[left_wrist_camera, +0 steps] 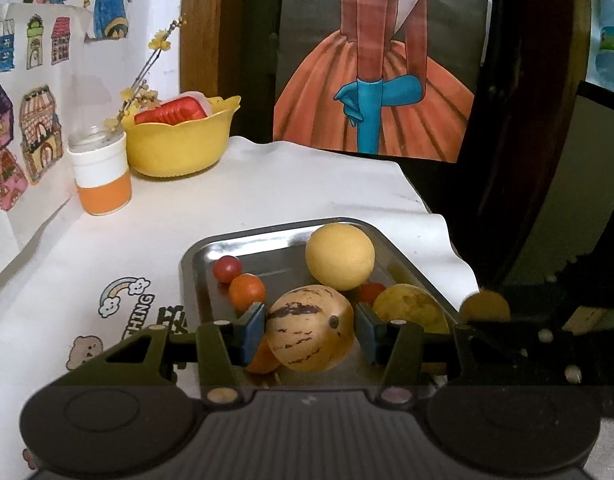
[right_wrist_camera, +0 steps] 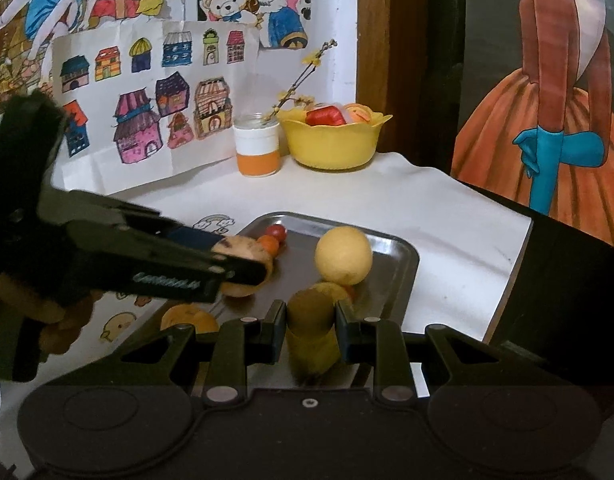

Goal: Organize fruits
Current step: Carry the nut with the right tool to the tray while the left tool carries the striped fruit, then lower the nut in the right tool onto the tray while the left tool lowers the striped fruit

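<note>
Right now both grippers are loaded over the metal tray (left_wrist_camera: 403,258). The left gripper (left_wrist_camera: 310,330) has its blue-padded fingers (left_wrist_camera: 254,326) pressed against the two sides of a striped pepino melon (left_wrist_camera: 310,328), cream with purple streaks, its stem scar facing the camera; the right wrist view shows this fruit held just above the near left part of the tray. The right gripper (right_wrist_camera: 311,328) has its fingers (right_wrist_camera: 275,326) closed on a yellow-green fruit (right_wrist_camera: 311,328), whose lower end looks dark and blurred, so I cannot name it with confidence. Just beyond, on the tray floor, sit a large yellow round fruit (left_wrist_camera: 340,256), a red cherry tomato (left_wrist_camera: 227,268) at the far left, an orange tomato (left_wrist_camera: 247,291) next to it, and a dull yellow fruit (left_wrist_camera: 411,308) at the near right. An orange fruit (right_wrist_camera: 189,318) shows low beneath the left tool. Farther off on the white tabletop (left_wrist_camera: 291,184) stand a yellow bowl (left_wrist_camera: 179,144) and an orange-and-white jar (left_wrist_camera: 101,176). To do this step well, I judge each fruit should be lowered into a bare patch of tray, clear of the small tomatoes, which would roll at a nudge. Round fruit should touch down before the fingers part, and the two tools should work well apart so they do not collide.
</note>
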A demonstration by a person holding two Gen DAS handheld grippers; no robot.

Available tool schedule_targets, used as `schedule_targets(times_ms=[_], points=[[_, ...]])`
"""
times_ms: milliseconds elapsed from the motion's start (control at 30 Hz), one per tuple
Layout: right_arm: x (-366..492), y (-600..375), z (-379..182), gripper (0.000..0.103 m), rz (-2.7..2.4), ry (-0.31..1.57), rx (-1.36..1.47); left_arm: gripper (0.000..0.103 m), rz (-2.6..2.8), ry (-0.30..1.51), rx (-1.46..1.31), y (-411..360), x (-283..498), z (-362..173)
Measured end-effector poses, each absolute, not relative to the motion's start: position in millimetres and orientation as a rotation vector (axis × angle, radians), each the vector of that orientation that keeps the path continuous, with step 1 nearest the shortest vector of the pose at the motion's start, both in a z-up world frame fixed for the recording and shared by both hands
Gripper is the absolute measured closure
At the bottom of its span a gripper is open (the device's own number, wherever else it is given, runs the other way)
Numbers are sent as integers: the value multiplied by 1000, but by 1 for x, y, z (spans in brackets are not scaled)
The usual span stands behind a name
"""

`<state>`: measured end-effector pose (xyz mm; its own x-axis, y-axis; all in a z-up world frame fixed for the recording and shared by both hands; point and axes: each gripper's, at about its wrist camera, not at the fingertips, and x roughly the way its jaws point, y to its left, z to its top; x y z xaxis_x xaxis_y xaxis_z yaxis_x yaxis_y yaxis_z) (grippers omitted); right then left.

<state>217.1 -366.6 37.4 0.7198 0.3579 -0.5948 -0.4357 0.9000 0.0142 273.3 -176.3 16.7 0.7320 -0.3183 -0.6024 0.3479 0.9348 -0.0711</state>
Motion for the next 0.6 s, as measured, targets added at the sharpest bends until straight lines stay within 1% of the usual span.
schedule_targets(times_ms=[600], points=[[190,-337,11,75,479,598,-191,50,-360,700,19,-184,279,7]])
